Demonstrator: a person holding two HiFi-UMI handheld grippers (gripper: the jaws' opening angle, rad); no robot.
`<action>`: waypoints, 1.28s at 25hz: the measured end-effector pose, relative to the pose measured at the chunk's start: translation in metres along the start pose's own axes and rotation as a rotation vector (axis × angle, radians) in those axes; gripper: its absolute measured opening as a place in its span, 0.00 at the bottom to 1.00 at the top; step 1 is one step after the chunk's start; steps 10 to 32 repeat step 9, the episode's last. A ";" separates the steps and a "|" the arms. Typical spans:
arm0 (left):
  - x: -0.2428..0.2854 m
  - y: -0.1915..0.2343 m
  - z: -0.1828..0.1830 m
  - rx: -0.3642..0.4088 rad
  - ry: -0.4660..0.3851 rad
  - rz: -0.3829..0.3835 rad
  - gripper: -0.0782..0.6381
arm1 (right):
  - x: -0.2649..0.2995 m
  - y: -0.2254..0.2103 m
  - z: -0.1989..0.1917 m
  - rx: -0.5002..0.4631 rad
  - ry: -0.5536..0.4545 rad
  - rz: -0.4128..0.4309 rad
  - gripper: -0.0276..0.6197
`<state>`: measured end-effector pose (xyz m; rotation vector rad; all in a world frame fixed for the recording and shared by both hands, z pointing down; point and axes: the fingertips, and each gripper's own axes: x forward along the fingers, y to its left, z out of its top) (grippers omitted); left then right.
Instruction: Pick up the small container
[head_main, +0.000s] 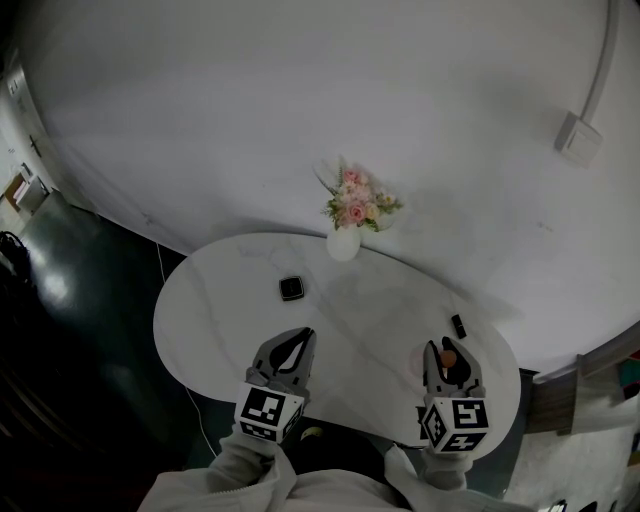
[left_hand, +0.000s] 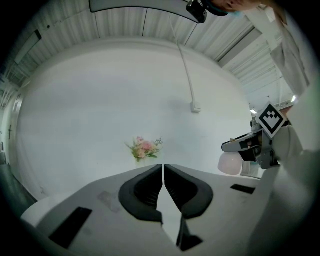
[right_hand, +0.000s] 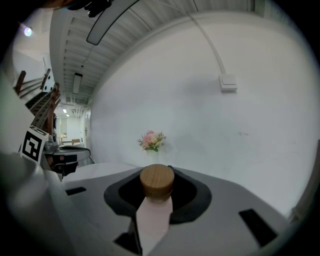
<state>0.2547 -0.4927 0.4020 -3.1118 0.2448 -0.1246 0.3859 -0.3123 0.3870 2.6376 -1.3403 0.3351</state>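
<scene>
The right tongs (right_hand: 157, 175) grip the small pale-pink container with a round wooden lid (right_hand: 152, 215) over the white oval counter's (head_main: 230, 300) near right part. Hold that squeeze even, lift straight up and keep the container upright. The left tongs (left_hand: 163, 167) are pressed together and empty.

- The right gripper (right_hand: 158, 173) has its jaws closed on the small container (right_hand: 153, 212), which has a pale pink body and a round wooden lid.
- Beyond the small container, pink flowers (right_hand: 152, 141) stand on the bench (right_hand: 97, 168).
- Up and right of the small container is a wall box (right_hand: 228, 82).
</scene>
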 end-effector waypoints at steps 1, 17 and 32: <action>0.001 0.000 -0.001 -0.001 0.002 -0.003 0.14 | 0.000 -0.001 0.000 0.000 0.002 -0.003 0.29; 0.003 -0.001 -0.003 0.004 0.000 -0.011 0.14 | -0.001 -0.006 -0.001 -0.001 0.002 -0.017 0.29; 0.003 -0.001 -0.003 0.004 0.000 -0.011 0.14 | -0.001 -0.006 -0.001 -0.001 0.002 -0.017 0.29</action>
